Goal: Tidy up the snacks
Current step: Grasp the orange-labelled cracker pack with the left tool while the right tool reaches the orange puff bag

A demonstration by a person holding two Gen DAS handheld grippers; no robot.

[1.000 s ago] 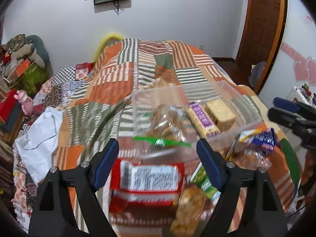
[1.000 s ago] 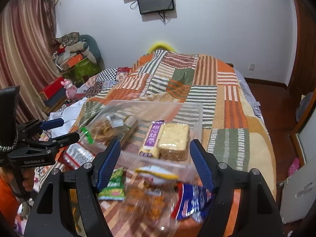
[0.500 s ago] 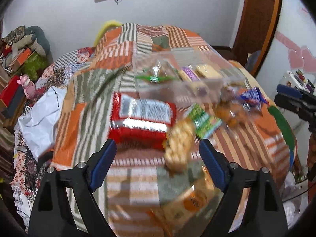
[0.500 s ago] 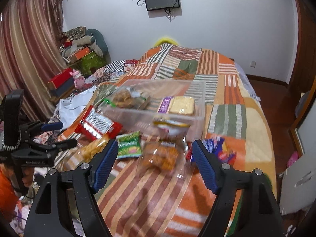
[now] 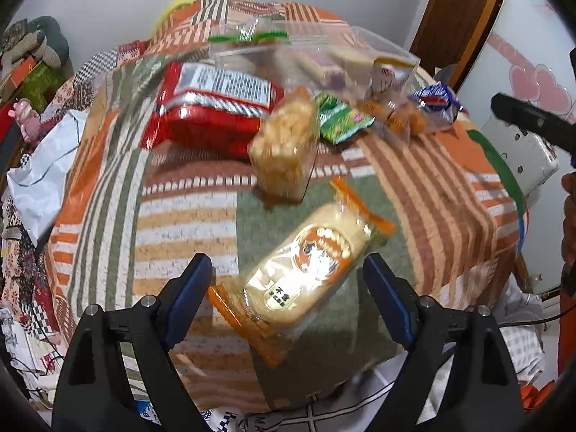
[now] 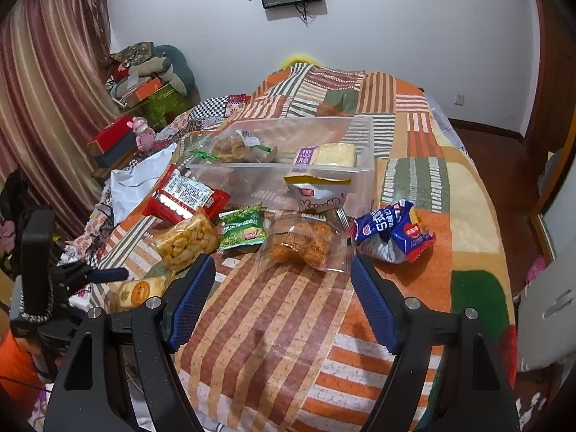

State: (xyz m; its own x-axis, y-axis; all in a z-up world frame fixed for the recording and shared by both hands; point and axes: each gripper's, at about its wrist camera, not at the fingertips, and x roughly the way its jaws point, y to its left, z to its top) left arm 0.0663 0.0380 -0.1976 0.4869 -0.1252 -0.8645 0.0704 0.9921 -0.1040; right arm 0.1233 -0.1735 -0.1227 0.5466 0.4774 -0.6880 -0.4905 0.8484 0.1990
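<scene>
So the snacks are spread over the near end of a striped patchwork blanket on the bed. Closest to us is a pale biscuit pack with orange crimped ends and a round orange logo, lying diagonally on a green patch. It sits right between the fingers of our left gripper, which are spread wide and not touching it. Nothing is clamped there.

Further out we've got a clear bag of yellow puffed bits, a bit blurry in the left view, and a red foil pack with a white label of small print facing up. Next to the puffs is a small green packet, then a clear wrapper with orange-brown fried pieces, then a crumpled blue and red bag off to the right.

A white pouch with a yellow top leans against the front wall of a clear plastic bin. Inside the bin there's a zip bag with a green seal on the left and a purple-labelled pack of pale crackers on the right.

Our right gripper hangs over bare striped blanket just short of the fried-piece wrapper, jaws apart and empty.

On the left of the bed we can see a white plastic bag, and beyond that a pink toy by a red box.
</scene>
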